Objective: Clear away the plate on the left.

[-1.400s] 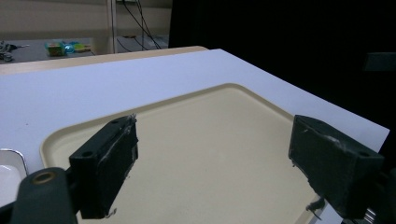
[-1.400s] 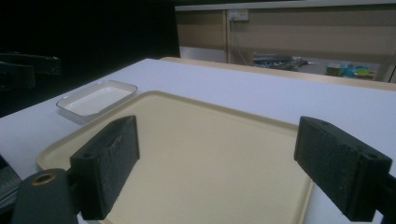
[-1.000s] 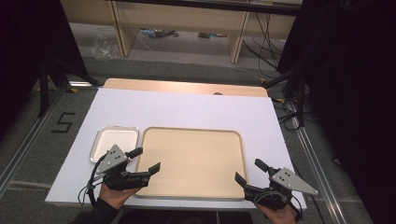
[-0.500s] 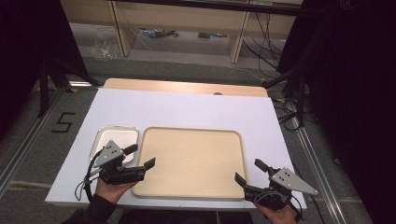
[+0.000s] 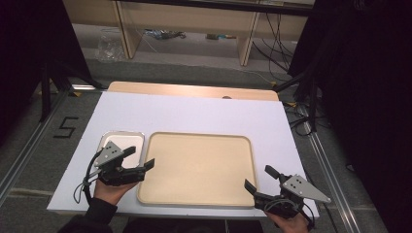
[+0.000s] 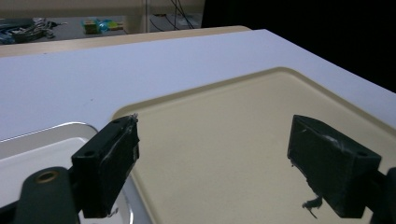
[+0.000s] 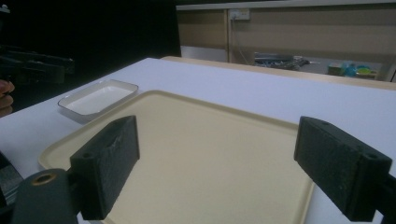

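Note:
A large empty beige tray (image 5: 199,167) lies on the white table (image 5: 194,114), with a small white metal-rimmed tray (image 5: 122,141) just to its left. My left gripper (image 5: 141,156) is open, held over the seam between the two trays, its jaws pointing right. In the left gripper view, the open left gripper (image 6: 212,140) frames the beige tray (image 6: 224,107) and a corner of the small tray (image 6: 32,151). My right gripper (image 5: 258,177) is open at the beige tray's near right corner. Its own view shows the right gripper (image 7: 215,140) over the beige tray (image 7: 210,158), with the small tray (image 7: 98,98) beyond.
The table's wooden back edge (image 5: 194,91) runs along the far side. Beyond it are shelf legs and cables (image 5: 165,34) on the floor. A "5" (image 5: 65,127) is marked on the floor at the left. Metal rails (image 5: 320,160) flank the table.
My left gripper has drifted a little left and away from me, from the beige tray's near left part toward the small tray. The right gripper has stayed put.

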Demonstrator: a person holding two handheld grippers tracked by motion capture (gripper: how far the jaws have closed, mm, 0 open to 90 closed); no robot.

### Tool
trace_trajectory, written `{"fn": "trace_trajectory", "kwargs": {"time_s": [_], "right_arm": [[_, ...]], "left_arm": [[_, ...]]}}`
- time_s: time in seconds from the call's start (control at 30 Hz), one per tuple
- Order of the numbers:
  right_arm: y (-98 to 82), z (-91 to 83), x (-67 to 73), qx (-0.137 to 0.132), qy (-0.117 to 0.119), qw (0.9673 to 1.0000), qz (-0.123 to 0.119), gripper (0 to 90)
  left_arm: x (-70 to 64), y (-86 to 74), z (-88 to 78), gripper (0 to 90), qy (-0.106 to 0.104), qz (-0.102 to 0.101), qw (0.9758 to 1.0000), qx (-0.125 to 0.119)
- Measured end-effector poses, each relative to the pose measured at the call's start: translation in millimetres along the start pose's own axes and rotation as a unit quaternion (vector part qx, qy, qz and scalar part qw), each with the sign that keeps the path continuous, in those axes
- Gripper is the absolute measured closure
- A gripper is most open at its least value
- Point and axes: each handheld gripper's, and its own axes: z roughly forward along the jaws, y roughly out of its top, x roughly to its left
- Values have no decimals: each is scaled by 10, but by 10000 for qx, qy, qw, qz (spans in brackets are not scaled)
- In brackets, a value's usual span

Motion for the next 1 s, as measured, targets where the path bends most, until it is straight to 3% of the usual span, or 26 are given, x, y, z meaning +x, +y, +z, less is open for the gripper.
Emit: {"fn": "trace_trajectory", "kwargs": {"time_s": [0.3,0.4,0.57,0.77,0.83,1.0], "right_arm": [[-1,3,0,-1,8,10000,-8,151],[-3,11,2,-15,9,10000,-36,150],[1,5,-1,-13,3,10000,-60,150],[-1,5,-1,-32,35,10000,-37,150],[2,-1,3,16,51,10000,18,150],[-5,17,23,-17,97,9999,123,150]], "left_arm": [[197,-7,10,176,331,-163,9993,90],[317,-1,64,184,609,-303,9975,175],[458,-25,91,185,725,-479,9957,326],[622,-44,90,191,934,-654,9925,450],[700,-63,113,193,1137,-637,9892,672],[818,-92,139,233,1334,-657,9851,858]]}}
